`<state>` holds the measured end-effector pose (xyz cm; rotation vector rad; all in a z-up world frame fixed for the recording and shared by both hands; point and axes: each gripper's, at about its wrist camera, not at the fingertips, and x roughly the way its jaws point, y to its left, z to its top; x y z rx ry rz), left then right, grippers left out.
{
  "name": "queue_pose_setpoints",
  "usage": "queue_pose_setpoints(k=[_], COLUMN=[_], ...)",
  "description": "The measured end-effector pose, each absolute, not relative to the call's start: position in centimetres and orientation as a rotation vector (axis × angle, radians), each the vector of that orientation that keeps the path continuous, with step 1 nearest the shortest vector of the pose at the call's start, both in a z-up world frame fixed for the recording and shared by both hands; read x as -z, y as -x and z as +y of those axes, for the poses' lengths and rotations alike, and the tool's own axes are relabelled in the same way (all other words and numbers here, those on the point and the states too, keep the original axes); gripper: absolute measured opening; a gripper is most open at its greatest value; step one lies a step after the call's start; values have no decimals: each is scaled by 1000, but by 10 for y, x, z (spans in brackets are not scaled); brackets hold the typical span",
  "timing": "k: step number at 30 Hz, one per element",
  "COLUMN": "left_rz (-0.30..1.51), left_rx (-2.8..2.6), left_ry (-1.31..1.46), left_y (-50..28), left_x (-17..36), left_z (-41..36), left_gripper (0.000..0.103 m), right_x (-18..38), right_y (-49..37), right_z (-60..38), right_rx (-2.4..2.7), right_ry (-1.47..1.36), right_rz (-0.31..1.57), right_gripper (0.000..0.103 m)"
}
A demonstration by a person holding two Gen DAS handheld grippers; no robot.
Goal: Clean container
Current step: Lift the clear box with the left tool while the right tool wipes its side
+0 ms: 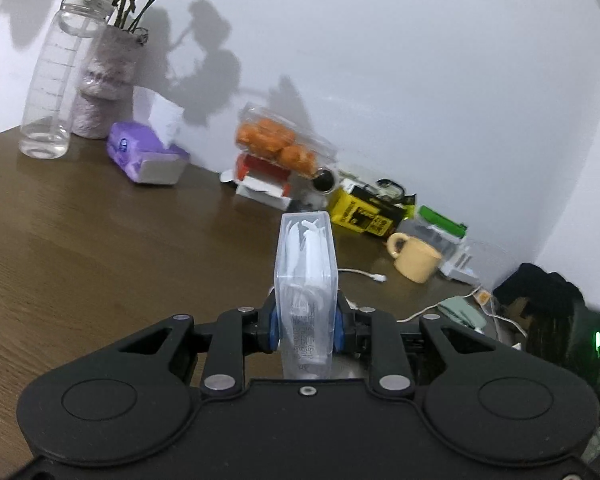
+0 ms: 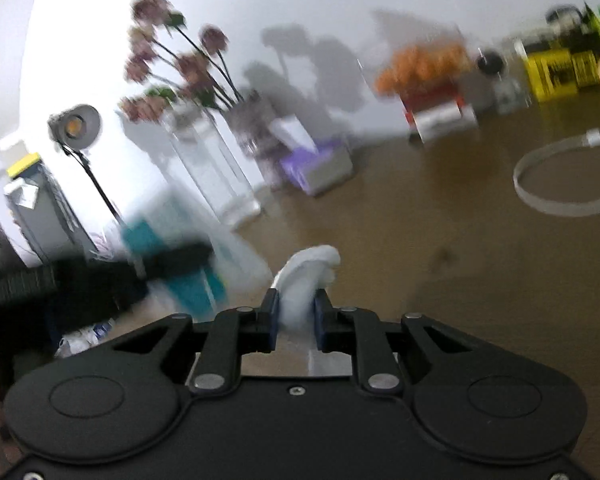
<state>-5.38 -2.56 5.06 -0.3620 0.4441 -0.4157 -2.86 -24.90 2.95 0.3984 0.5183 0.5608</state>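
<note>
My left gripper [image 1: 306, 330] is shut on a clear plastic container [image 1: 306, 276] with white pieces inside. It holds the box upright above the brown wooden table [image 1: 100, 240]. My right gripper [image 2: 296, 316] is shut on a crumpled white tissue [image 2: 308, 276] that sticks up between the pads. The right wrist view is blurred by motion. A blurred clear and teal shape [image 2: 188, 264] with a black bar across it shows at the left of the right wrist view; I cannot tell what it is.
Along the wall stand a clear water bottle [image 1: 52, 88], a vase of dried flowers [image 1: 104, 76], a purple tissue pack [image 1: 146, 152], a box of oranges [image 1: 280, 140], a yellow box [image 1: 364, 212] and a yellow mug [image 1: 414, 256]. A white cable [image 2: 552, 176] lies on the table.
</note>
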Motion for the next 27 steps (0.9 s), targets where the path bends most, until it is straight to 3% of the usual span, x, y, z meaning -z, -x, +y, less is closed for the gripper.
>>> queue_pose_setpoints(k=[10, 20, 27], left_rz=[443, 408, 421], left_rx=[470, 456, 453], left_ry=[308, 332, 315], left_y=[63, 63, 66], left_x=[-39, -46, -42], left_z=[-43, -38, -43], left_gripper=[25, 25, 25], right_x=[-65, -12, -15], right_y=[9, 36, 66], right_z=[-263, -252, -231], right_rx=[-689, -705, -793], right_ry=[-319, -323, -268], right_rz=[416, 650, 643], right_gripper=[17, 16, 17])
